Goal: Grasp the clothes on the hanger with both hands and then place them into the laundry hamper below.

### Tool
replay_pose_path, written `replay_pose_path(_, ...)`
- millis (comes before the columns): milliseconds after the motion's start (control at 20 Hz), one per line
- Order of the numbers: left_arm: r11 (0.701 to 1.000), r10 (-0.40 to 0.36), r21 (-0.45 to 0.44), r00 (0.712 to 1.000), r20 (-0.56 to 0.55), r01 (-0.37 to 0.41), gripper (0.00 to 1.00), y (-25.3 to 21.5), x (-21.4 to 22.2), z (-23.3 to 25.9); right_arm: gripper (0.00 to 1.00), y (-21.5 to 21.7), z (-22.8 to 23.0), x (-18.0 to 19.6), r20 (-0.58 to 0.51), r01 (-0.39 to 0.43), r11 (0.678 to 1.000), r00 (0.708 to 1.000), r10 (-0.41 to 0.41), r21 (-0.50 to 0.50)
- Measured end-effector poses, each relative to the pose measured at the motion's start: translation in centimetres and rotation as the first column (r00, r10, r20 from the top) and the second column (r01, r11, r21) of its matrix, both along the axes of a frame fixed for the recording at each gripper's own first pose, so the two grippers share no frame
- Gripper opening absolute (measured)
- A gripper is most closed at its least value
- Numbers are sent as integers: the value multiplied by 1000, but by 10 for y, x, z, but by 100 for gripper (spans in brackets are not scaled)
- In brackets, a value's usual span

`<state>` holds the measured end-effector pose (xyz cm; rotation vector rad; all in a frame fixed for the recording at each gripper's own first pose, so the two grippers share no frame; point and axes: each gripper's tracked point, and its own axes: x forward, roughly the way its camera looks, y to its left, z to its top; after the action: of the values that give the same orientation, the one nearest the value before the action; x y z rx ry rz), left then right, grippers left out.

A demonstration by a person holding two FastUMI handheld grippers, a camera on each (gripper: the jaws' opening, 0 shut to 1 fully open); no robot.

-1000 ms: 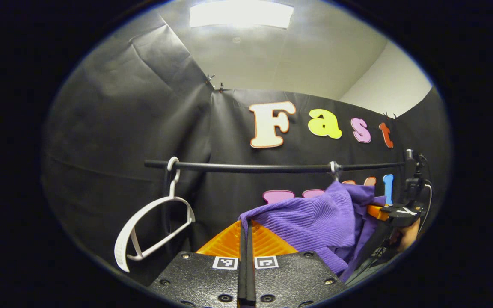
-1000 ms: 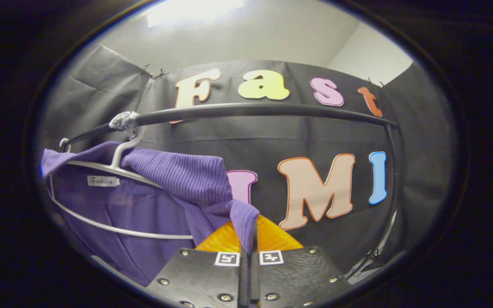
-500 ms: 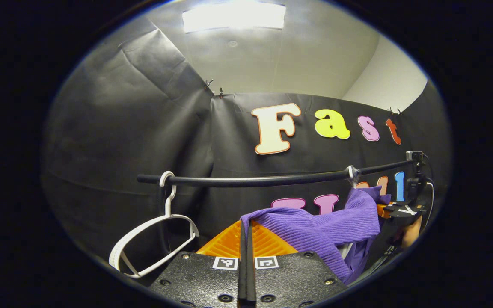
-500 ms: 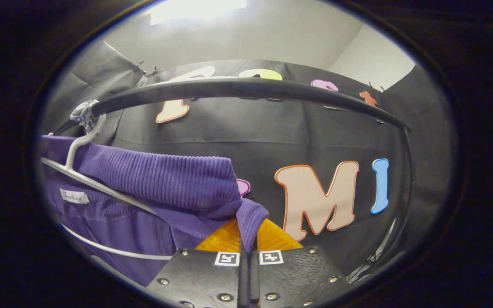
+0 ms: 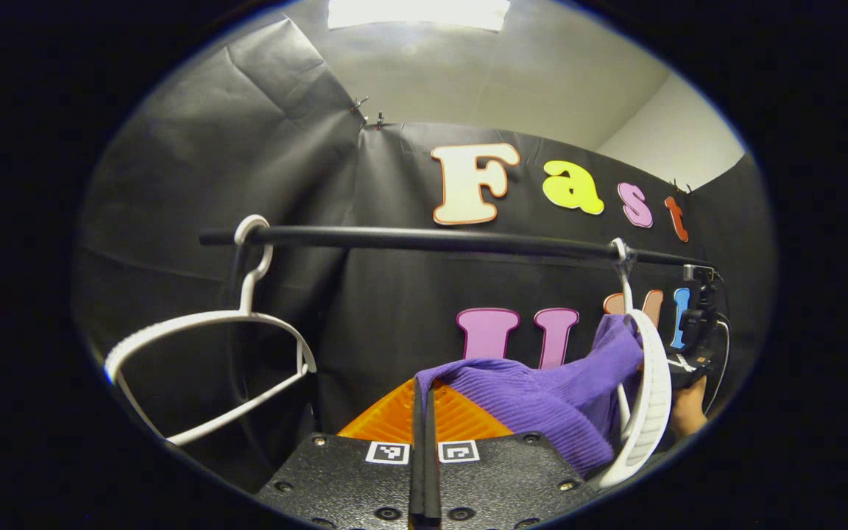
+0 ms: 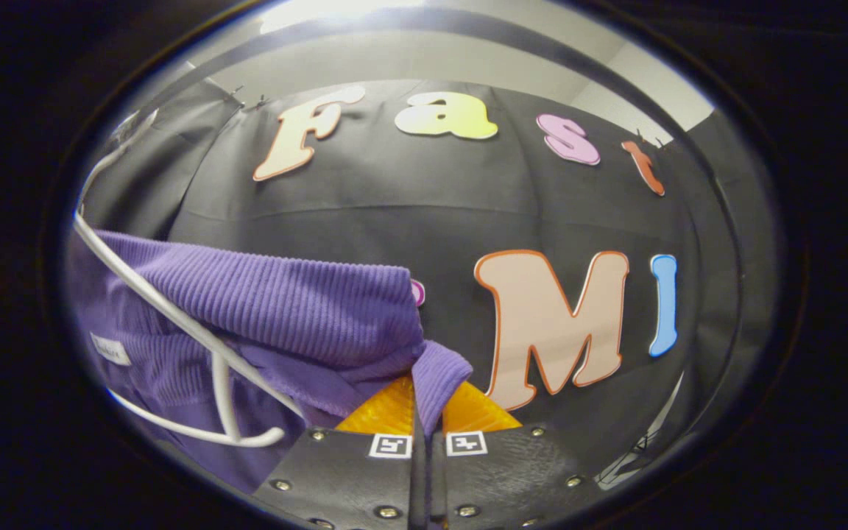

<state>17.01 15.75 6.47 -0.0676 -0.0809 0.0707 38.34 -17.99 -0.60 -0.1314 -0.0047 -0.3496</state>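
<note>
A purple ribbed garment (image 5: 542, 397) stretches between both grippers under the black rail (image 5: 431, 239). In the left gripper view my left gripper (image 5: 424, 390) is shut on one edge of it. The cloth runs right past its white hanger (image 5: 652, 383), whose near arm is bare, toward the right gripper (image 5: 689, 357) and the hand (image 5: 685, 412) holding it. In the right gripper view my right gripper (image 6: 424, 383) is shut on a fold of the garment (image 6: 284, 302). The white hanger (image 6: 174, 316) crosses the cloth, partly inside it.
An empty white hanger (image 5: 210, 346) dangles from the rail's left end. In the right gripper view the rail (image 6: 468, 29) arcs high overhead and its upright (image 6: 722, 221) runs down the right side. Black cloth walls close in behind.
Both grippers have dropped below the rail, which now sits higher in each view. The garment has slid along its hanger, baring one arm. The empty hanger has swung.
</note>
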Motion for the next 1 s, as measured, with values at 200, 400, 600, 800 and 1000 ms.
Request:
replay_pose_path(200,999,-25,-25,998,-53,24,0,-1,13,-30,0,-9,-51,4,-83,7,998,997,-2,62)
replay_pose_path(400,999,-41,-28,994,-104,38,0,1,11,-62,3,6,-101,-11,-140,-20,994,990,34,103)
replay_pose_path(600,1000,-16,-11,992,-128,15,0,11,3,-82,3,27,-126,-35,-170,-37,995,984,53,96)
replay_pose_path(800,1000,-9,-21,987,-161,6,0,18,-13,-96,3,50,-125,-66,-176,-54,993,982,71,104)
replay_pose_path(1000,1000,-10,-21,984,-177,6,0,18,-38,-98,7,73,-111,-107,-174,-65,992,981,82,105)
